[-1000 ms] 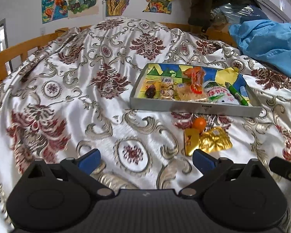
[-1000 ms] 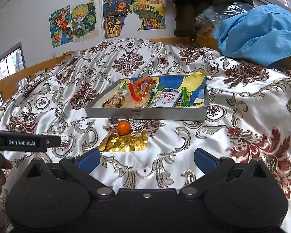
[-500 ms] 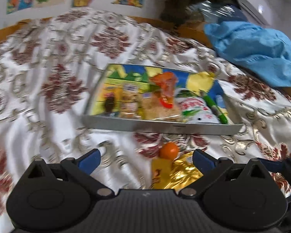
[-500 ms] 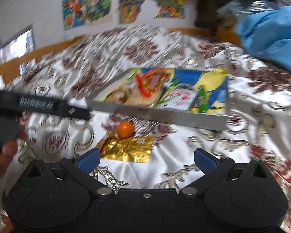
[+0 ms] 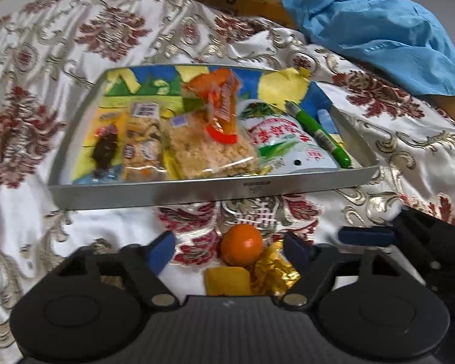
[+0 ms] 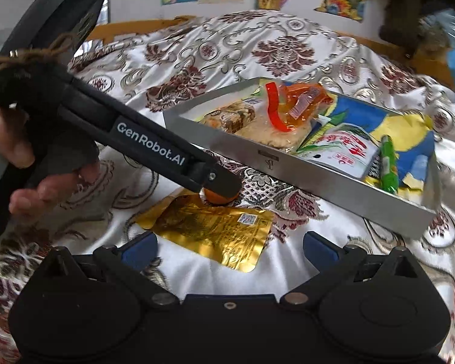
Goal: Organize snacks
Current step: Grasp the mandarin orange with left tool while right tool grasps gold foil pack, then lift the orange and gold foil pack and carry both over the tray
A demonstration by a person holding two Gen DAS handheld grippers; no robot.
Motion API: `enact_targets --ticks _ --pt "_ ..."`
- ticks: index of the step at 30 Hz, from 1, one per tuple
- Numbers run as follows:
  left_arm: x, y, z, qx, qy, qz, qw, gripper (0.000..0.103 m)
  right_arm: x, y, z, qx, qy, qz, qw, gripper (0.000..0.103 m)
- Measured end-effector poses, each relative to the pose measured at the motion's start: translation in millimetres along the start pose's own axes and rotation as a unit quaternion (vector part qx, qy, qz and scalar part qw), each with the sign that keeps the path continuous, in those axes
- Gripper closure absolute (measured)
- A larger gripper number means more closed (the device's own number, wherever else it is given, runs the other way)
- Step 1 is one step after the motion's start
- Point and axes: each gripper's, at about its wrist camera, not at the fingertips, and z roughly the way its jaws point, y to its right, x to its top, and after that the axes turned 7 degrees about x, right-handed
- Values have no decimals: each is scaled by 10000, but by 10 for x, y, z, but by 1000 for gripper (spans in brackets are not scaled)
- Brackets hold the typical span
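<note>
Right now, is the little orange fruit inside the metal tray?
No, the small orange fruit lies on the patterned bedspread in front of the metal tray, next to the gold foil packet.

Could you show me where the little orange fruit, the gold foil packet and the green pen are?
orange fruit (image 5: 241, 244): left wrist view, middle of its peel.
gold foil packet (image 6: 209, 230): right wrist view, centre of the flat foil.
green pen (image 5: 318, 132): left wrist view, mid-barrel, inside the tray.

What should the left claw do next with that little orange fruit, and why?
Probably finish closing on the orange. The left gripper has its closing jaws either side of the fruit, pads not yet pressing, and the fruit lies on the bedspread outside the snack tray.
</note>
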Motion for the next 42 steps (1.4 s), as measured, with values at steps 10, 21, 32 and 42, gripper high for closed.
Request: enact_targets --ticks 10,21,32,42 --pt "-8 -37 113 -107 -295 -200 9993 70 171 83 295 678 -264 -467 9963 6" --pt "-152 -217 -238 439 -172 -635 9969 71 -28 -49 -39 458 -240 -78 9986 46" --pt "-343 -315 -383 918 -130 -765 9928 71 255 -201 243 965 -402 -1284 9862 13" --pt "-440 -266 -493 977 -159 -781 9920 71 115 -150 111 1007 -453 -821 9905 61"
